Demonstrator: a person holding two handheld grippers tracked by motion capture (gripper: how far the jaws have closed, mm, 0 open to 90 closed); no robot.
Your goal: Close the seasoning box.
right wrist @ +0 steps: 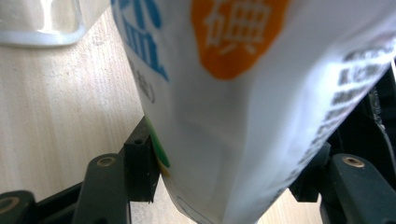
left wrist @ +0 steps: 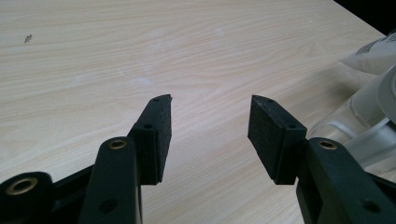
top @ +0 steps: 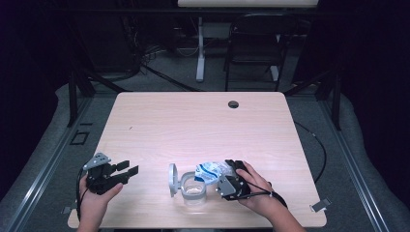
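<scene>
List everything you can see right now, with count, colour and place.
pouch: one, white with blue and orange print, held over the jar's mouth
jar: one, clear, front centre of table, hinged lid open to its left
table: one, light wood, round hole near far edge
chair: one, dark, beyond the table
left hand-held gripper: one, black, front left, jaws open on nothing
right hand-held gripper: one, black, closed on the pouch
hands: two, at the near edge
</scene>
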